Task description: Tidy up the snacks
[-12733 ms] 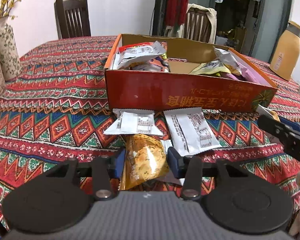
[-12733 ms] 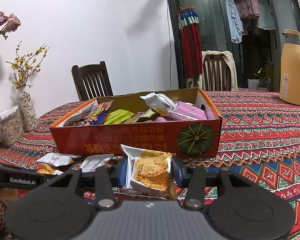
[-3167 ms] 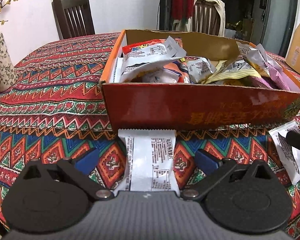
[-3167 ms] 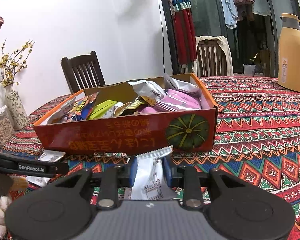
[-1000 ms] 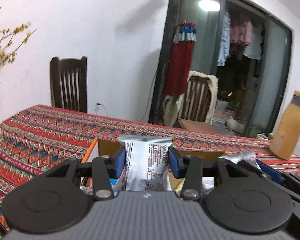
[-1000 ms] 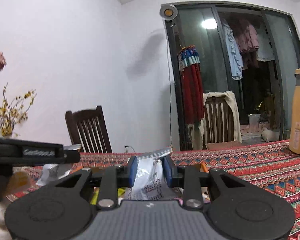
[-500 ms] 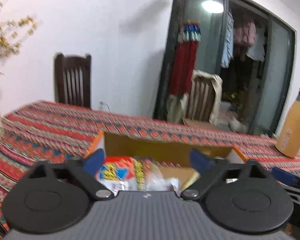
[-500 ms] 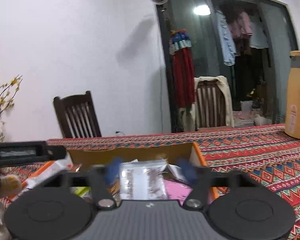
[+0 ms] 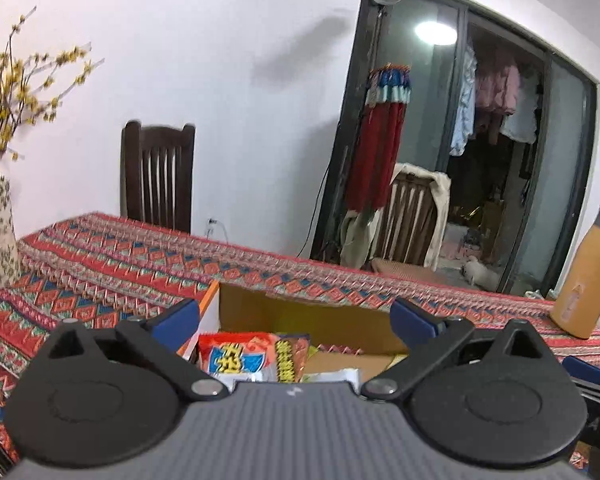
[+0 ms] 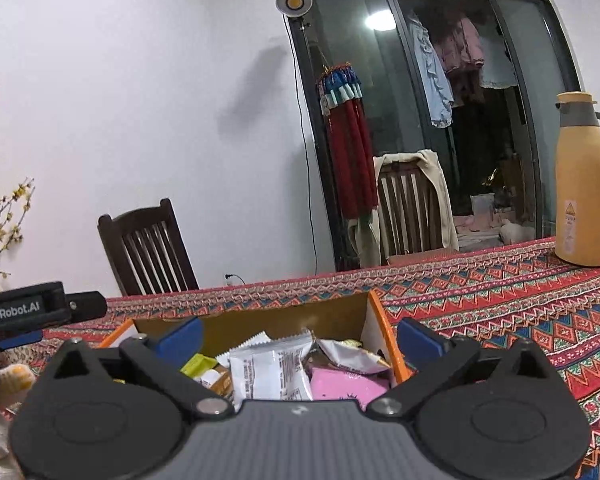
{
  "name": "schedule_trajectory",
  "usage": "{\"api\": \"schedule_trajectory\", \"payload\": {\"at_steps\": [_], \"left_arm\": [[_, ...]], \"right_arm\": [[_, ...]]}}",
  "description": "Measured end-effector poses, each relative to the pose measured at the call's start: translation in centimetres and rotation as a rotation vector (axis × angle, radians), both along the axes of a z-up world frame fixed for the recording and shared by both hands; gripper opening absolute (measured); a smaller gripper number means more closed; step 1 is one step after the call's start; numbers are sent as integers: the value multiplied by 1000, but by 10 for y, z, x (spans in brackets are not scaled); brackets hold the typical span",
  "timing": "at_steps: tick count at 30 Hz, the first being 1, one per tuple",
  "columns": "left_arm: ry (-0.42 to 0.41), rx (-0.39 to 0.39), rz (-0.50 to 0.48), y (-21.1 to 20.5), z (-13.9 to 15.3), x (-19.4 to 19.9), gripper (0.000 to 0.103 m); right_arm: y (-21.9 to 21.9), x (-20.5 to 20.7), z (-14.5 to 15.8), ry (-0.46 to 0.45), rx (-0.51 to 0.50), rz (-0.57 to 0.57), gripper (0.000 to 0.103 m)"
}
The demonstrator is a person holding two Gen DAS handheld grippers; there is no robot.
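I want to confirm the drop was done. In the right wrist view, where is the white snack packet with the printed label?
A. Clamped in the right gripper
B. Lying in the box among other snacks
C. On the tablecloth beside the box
B: the white snack packet lies inside the box, and the right gripper stands open around nothing.

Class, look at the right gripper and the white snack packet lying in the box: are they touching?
Apart. The right wrist view shows the right gripper open, both blue pads clear of the white snack packet in the box.
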State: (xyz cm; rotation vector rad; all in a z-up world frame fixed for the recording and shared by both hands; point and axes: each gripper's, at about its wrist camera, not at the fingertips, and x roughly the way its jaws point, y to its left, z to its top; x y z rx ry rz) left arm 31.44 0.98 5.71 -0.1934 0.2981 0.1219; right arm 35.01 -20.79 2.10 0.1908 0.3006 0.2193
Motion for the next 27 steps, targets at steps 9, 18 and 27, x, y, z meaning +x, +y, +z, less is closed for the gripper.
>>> {"api": "schedule_trajectory", "payload": {"at_steps": [9,18,27], "left_arm": [[-91,54,-64,-8,35,-60,103],[-39,56,-111,5,22,-106,103],[77,56,-131,23,-15,-135,103]], "right_arm": [[-5,-45,35,-48,2,-10,103],[-12,-100,33,-25,-37,27,103],[-11,-134,7,69,-66,48,103]]}}
